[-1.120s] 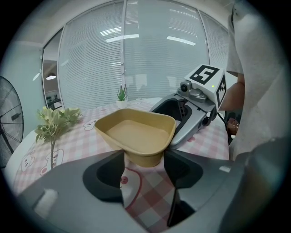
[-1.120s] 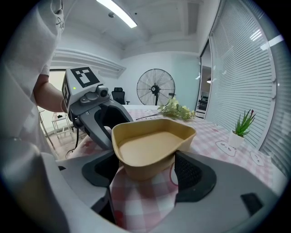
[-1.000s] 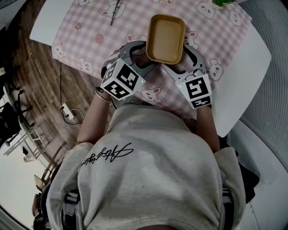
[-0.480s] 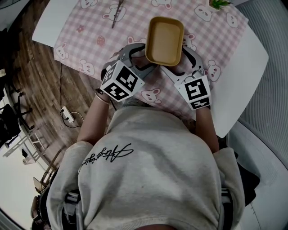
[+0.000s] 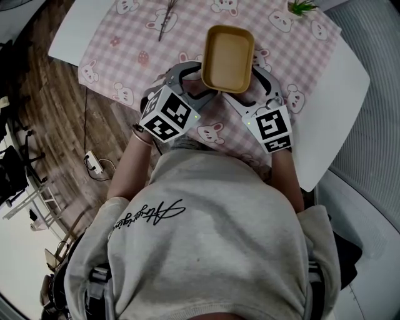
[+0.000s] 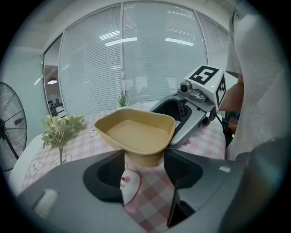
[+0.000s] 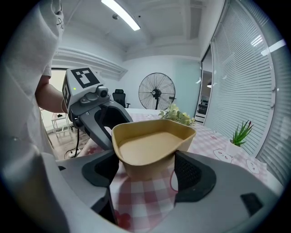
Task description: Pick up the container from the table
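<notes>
The left gripper [image 6: 144, 157] and the right gripper [image 7: 145, 170] each pinched the bottom of the tan container [image 5: 228, 53], which looked lifted off the pink checked tablecloth [image 5: 125, 56], so the pick-up seemed about done.

- White table [image 5: 340, 106] spans the upper part of the frame.
- Pink checked tablecloth [image 5: 125, 59] with bunny prints covers its middle.
- Leafy sprig [image 5: 166, 15] on the cloth, top centre-left.
- Green plant [image 5: 302, 6] on the cloth, upper right.

- Cloth [image 5: 119, 59] left and right of container [image 5: 228, 56]: bare, passable.
- Far edge of desk [image 5: 347, 94]: dried sprig [image 5: 166, 15] at left, green plant [image 5: 302, 6] at right, both obstacles.
- Near side: person's torso [image 5: 206, 237] blocks.
</notes>
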Tool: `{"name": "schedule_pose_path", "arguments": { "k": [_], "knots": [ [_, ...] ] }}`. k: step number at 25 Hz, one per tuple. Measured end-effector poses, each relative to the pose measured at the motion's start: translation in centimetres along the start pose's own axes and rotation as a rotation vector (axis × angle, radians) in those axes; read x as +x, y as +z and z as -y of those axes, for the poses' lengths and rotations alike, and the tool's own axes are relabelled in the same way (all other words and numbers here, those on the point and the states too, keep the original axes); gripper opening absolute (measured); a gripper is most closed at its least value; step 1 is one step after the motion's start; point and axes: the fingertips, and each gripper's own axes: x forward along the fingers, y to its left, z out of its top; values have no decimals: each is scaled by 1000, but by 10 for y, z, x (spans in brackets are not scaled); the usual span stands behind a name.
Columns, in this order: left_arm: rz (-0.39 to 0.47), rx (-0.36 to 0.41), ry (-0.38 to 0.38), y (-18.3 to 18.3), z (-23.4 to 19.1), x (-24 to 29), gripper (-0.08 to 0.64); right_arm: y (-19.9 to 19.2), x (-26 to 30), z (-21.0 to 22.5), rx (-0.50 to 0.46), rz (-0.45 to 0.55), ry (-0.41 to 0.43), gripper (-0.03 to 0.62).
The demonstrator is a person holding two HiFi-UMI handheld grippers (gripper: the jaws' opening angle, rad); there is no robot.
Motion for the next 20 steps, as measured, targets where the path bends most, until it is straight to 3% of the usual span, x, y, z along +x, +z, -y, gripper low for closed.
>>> {"name": "schedule_pose_path", "arguments": {
  "k": [20],
  "knots": [
    [18,29,25,11,-2,-22,265,22,-8,-7,-25,30,-13,379]
  ]
}}
